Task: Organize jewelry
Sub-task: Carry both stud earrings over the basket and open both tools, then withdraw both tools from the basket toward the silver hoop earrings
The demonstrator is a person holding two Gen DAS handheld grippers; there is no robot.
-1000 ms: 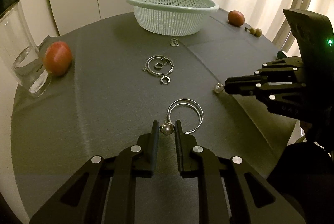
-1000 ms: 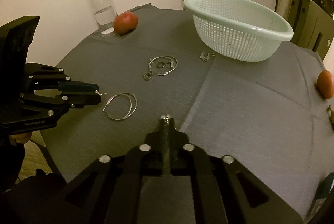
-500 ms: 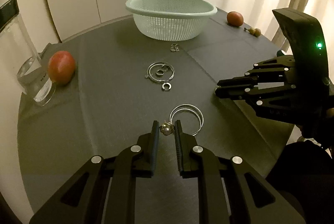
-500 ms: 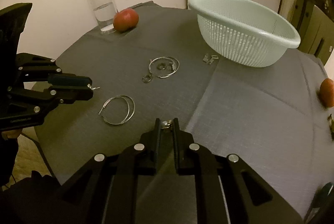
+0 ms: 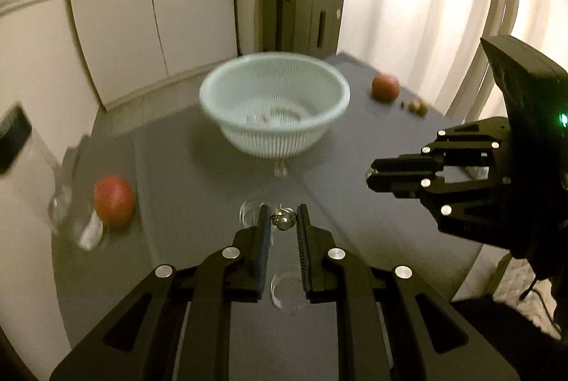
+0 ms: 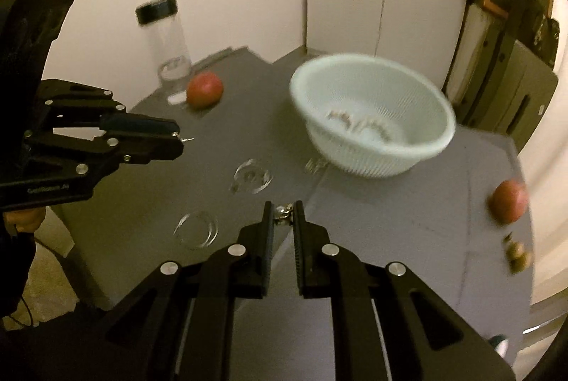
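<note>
My left gripper (image 5: 283, 221) is shut on a small round silver earring (image 5: 283, 220), held well above the grey table (image 5: 170, 203). My right gripper (image 6: 283, 212) is shut on another small silver earring (image 6: 283, 213), also lifted. Each gripper shows in the other's view: the right one (image 5: 371, 177) and the left one (image 6: 179, 141). The pale green basket (image 5: 273, 104) stands at the far side, with some jewelry inside (image 6: 358, 123). Silver hoop earrings (image 6: 197, 228) and a second ring cluster (image 6: 252, 177) lie blurred on the table.
A red fruit (image 5: 113, 201) sits next to a clear glass jar with a black lid (image 6: 167, 43) at the left. Another red fruit (image 5: 385, 87) and small brown nuts (image 5: 417, 107) lie at the far right. A small clasp piece (image 6: 316, 165) lies by the basket.
Both grippers have risen high above the table with their earrings, towards the basket. The view now looks down into the basket. The frames are motion blurred.
</note>
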